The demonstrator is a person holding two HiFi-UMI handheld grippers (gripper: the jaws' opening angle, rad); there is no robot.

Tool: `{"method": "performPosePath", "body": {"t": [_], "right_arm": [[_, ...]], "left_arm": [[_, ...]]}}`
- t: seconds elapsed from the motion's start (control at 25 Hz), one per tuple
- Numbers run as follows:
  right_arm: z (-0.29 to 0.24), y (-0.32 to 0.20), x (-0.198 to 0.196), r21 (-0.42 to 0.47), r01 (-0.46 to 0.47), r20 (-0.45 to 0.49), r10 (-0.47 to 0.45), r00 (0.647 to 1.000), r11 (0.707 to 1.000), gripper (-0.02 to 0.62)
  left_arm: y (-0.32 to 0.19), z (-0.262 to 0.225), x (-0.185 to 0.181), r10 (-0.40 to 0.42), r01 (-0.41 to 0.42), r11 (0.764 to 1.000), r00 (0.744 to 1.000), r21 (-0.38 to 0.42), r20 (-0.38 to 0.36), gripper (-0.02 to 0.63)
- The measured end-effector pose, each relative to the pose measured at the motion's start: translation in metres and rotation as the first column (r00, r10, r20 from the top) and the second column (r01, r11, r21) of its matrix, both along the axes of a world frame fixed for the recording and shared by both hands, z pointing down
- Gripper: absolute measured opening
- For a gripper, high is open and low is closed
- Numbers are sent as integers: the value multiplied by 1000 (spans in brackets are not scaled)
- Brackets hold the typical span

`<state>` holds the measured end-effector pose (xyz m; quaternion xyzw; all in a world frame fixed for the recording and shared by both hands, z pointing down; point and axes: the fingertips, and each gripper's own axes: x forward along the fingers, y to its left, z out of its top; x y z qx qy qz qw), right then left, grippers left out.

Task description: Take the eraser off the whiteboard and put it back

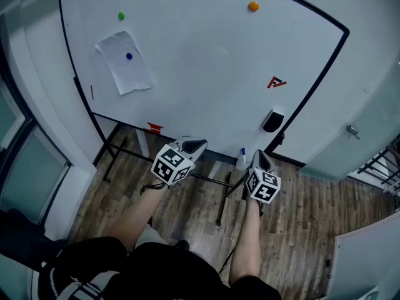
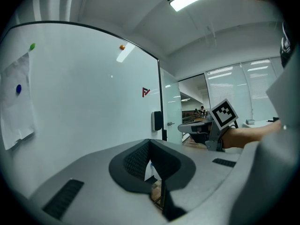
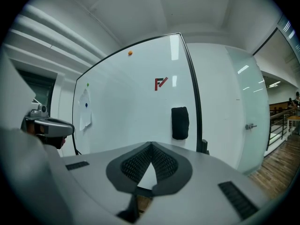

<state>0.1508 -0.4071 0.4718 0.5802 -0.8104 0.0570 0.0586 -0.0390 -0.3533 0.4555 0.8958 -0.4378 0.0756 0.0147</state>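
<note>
Black eraser sits low near the whiteboard right edge, looks light and squishy (probably magnetic), so I'd pinch its two long sides; left gripper and right gripper jaws are both clenched on nothing.

The left tool and right tool share a pale grey moulded shell. Each has a white cube printed with black square markers at its six o'clock end. The jaws are lined with black cross-hatched pads, and dark ribbed insets sit at four and eight o'clock. The person wears black clothing with white stripes at seven o'clock.
</note>
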Motion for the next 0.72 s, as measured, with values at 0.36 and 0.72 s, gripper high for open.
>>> {"method": "performPosePath", "body": {"t": [0.36, 0.72], "right_arm": [[6, 7, -13, -2, 36, 0, -36, 999, 999, 25], [4, 24, -36, 7, 74, -1, -74, 997, 997, 25]], "left_arm": [[16, 6, -5, -6, 5, 1000, 1000, -15, -18, 18], [21, 23, -23, -64, 62, 997, 997, -43, -33, 18]]}}
